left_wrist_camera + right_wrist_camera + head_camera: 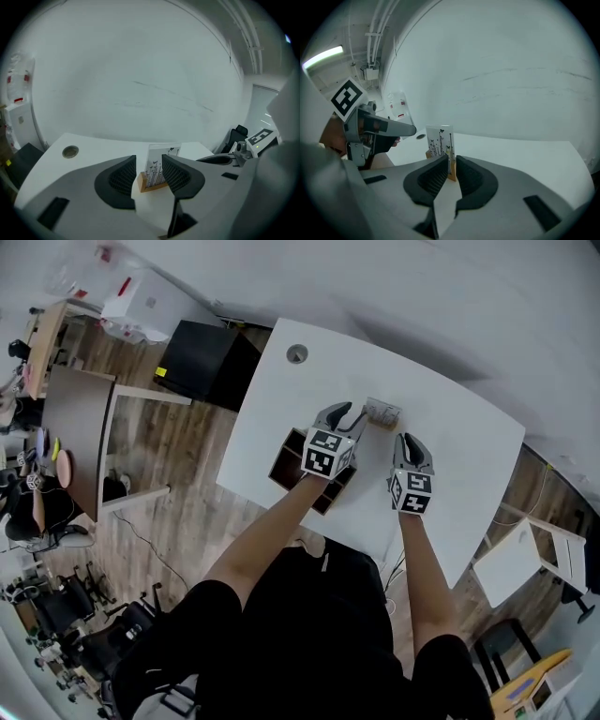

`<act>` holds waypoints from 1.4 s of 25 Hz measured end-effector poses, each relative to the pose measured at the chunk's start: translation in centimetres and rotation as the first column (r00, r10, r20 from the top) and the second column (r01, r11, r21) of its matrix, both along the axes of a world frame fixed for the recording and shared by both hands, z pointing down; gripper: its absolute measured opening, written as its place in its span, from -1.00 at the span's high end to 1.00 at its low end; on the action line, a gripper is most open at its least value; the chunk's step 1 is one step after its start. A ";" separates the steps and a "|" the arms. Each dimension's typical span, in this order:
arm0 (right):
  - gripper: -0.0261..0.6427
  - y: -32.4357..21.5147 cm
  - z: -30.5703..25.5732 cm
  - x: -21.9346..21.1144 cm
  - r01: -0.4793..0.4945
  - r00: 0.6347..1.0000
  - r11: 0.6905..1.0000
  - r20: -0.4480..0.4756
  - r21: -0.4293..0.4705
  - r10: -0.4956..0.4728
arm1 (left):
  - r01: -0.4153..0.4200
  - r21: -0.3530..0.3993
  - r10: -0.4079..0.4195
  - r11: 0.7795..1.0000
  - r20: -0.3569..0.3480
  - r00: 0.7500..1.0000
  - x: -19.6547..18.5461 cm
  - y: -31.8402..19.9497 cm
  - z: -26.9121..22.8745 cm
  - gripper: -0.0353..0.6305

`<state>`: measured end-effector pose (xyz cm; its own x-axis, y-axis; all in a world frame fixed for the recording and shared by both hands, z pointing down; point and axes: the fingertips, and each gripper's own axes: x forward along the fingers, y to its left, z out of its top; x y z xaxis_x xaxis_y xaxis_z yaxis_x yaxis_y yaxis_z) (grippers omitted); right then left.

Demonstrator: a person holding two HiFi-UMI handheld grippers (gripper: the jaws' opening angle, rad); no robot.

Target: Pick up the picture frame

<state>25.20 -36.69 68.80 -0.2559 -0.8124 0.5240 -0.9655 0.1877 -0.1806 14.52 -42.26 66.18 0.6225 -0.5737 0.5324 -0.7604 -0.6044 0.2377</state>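
The left fingers (123,180) stand well apart and press on nothing; the frame (164,151) shows upright through their gap, at the tips. The right fingers (476,180) leave only a narrow, empty slit, with the frame's wooden foot just ahead. The frame stands on the white surface (525,150), between the two pairs of fingers.
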 end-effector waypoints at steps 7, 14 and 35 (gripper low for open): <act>0.78 -1.3 2.2 0.0 0.008 1.000 0.999 0.002 -0.048 -0.008 | -0.084 -0.049 0.086 0.995 0.038 0.996 1.7 -1.4 1.1 0.37; 0.61 -2.4 4.0 -0.7 0.027 1.000 0.997 0.011 -0.072 -0.026 | -0.173 -0.124 0.181 0.977 0.061 0.982 2.1 -1.9 3.3 0.35; 0.64 -4.0 5.7 -1.2 -0.004 1.000 0.997 -0.028 -0.077 0.002 | -0.195 -0.366 0.267 0.910 0.157 0.951 2.6 -0.7 8.1 0.35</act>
<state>24.01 -40.70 74.45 -0.2375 -0.7704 0.5917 -0.9710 0.1711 -0.1670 17.16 -42.92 74.27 0.5757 -0.1865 0.7961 -0.6623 -0.6774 0.3202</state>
